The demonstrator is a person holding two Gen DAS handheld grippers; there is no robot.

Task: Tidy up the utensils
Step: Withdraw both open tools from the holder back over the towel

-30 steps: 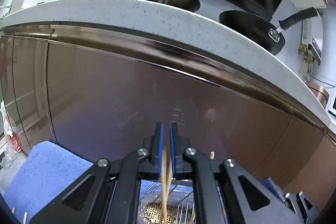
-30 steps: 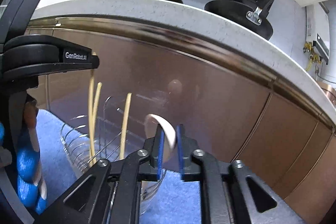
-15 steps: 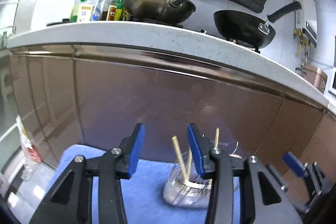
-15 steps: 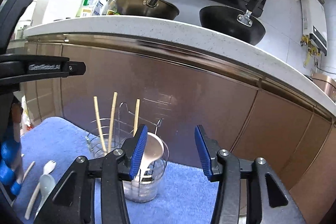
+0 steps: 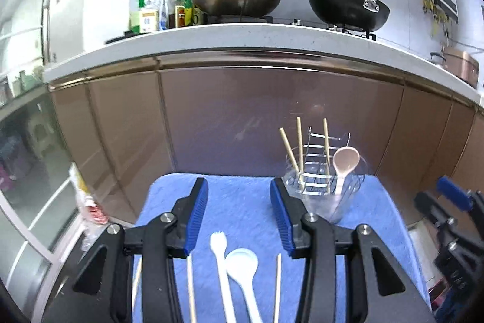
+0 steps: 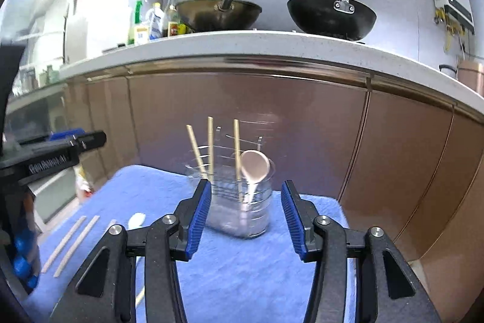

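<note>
Utensils, partly sorted

Holder: clear utensil holder (image 5: 323,192) upright on blue mat (image 5: 242,202), containing three wooden chopsticks (image 5: 299,143) and one beige spoon (image 5: 345,162). Loose on mat: white spork (image 5: 222,268), white spoon (image 5: 243,268), further chopsticks (image 6: 69,244). Left gripper (image 5: 239,217): jaws wide apart, nothing held. Right gripper (image 6: 245,217): jaws wide apart, nothing held, facing holder.

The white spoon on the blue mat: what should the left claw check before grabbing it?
1. Left claw open and empty: ok.
2. White spoon lying free on the blue mat: ok.
3. White spork close beside the spoon, may get pinched too: not ok.
4. Holder upright: ok.
5. Room in the holder beside the pink spoon: cannot tell.
6. Right claw open, out of the way: ok.
</note>
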